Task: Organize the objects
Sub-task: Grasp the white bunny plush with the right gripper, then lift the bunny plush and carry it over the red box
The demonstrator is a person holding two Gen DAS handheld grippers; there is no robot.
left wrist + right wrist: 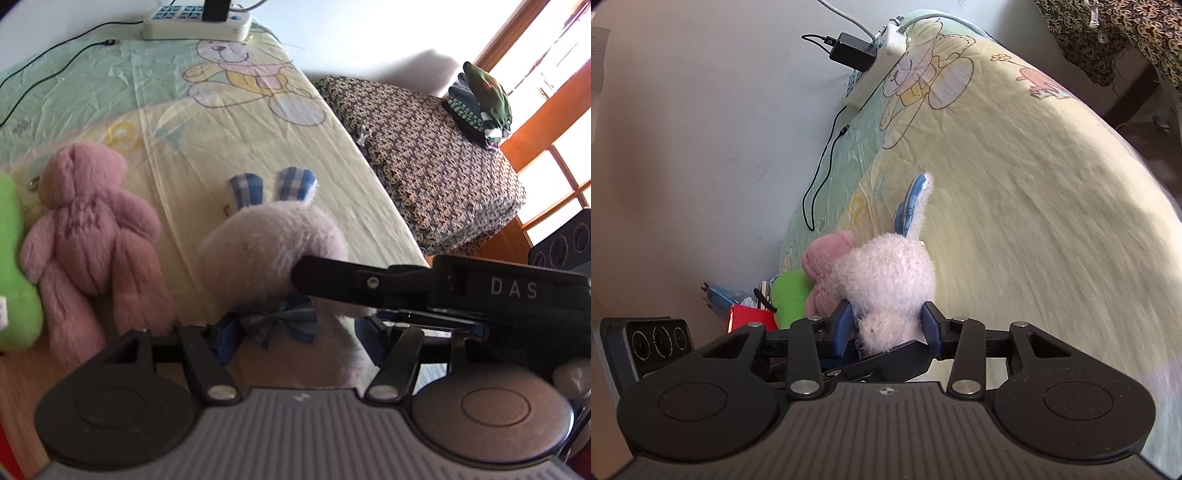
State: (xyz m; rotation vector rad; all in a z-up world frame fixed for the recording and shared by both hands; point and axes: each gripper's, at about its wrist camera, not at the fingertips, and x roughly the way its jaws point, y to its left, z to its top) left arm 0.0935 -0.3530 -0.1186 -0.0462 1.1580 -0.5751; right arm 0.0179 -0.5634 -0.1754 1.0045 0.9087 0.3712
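Note:
A pale pink plush rabbit point(273, 247) with blue checked ears and a blue bow lies on the yellow bedsheet point(229, 133). My left gripper point(295, 332) has its blue pads on either side of the rabbit's body and grips it. My right gripper point(886, 328) also holds the rabbit point(886, 273) between its blue pads. The right gripper's black body crosses the left wrist view at the right. A pink plush bear point(88, 229) lies to the left, beside a green plush toy point(14, 258); both show behind the rabbit in the right wrist view point(827, 258).
A white power strip point(195, 22) with a black adapter and a black cable point(44, 70) lies at the bed's far end by the wall. A patterned covered surface point(424, 155) with folded clothes point(480, 99) stands right of the bed. A red box point(750, 317) sits by the wall.

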